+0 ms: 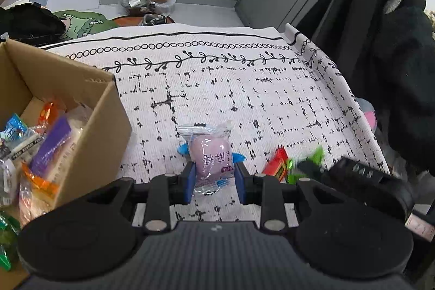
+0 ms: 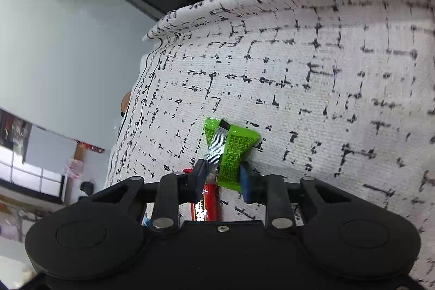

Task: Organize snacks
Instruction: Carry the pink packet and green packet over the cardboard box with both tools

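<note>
Left gripper [image 1: 214,175] clamped on clear-wrapped pink sweet packet [image 1: 210,158] above patterned white cloth [image 1: 244,89], beside open cardboard box [image 1: 81,105]. Right gripper [image 2: 221,177] pinching bright green foil sachet [image 2: 232,151]; red wrapper [image 2: 210,201] beneath.

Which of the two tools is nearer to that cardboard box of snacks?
Left. The left tool, clamped on a purple snack packet, sits just beside the cardboard box. The right tool is farther over, gripping a green packet.

On the patterned cloth [image 1: 244,89] lie three snack packets: one pink [image 1: 210,155], one red [image 1: 276,164], one green [image 2: 231,154]; one cardboard box [image 1: 81,105] stands beside them. The box holds several more packets, too jumbled to count; two grippers, left [image 1: 214,177] and right [image 2: 221,178], are in view.
</note>
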The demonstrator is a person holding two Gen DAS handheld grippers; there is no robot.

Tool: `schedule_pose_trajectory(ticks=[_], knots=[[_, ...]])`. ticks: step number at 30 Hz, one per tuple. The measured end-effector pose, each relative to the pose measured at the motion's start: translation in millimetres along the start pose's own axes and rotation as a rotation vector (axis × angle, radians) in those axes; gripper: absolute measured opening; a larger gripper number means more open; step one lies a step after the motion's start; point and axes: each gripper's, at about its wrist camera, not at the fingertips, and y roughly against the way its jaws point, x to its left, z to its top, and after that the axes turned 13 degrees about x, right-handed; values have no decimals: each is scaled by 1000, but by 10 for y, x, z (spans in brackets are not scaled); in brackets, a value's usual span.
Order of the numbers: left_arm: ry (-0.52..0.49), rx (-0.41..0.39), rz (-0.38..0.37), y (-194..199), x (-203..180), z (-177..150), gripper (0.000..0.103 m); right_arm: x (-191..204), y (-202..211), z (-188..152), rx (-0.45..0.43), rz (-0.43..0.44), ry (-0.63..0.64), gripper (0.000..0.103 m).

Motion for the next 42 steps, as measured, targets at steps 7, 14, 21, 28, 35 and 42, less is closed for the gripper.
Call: schedule_pose_trajectory(ticks=[7, 14, 21, 28, 35, 42], knots=[[-2, -11, -12, 59, -75, -6, 29, -18, 217, -95, -8, 14, 23, 23], [-13, -31, -22, 236, -90, -61, 29, 67, 451, -233, -11, 58, 71, 23], [-13, -55, -25, 459, -39, -120, 29, 199, 742, -364, -21, 118, 113, 23], [-14, -87, -26, 688, 11, -168, 29, 425, 896, -456, -22, 162, 162, 23], [-2, -113, -23, 901, 137, -220, 29, 578, 950, -551, -22, 177, 186, 23], [5, -128, -21, 1074, 334, -213, 29, 735, 965, -676, -13, 186, 217, 23]])
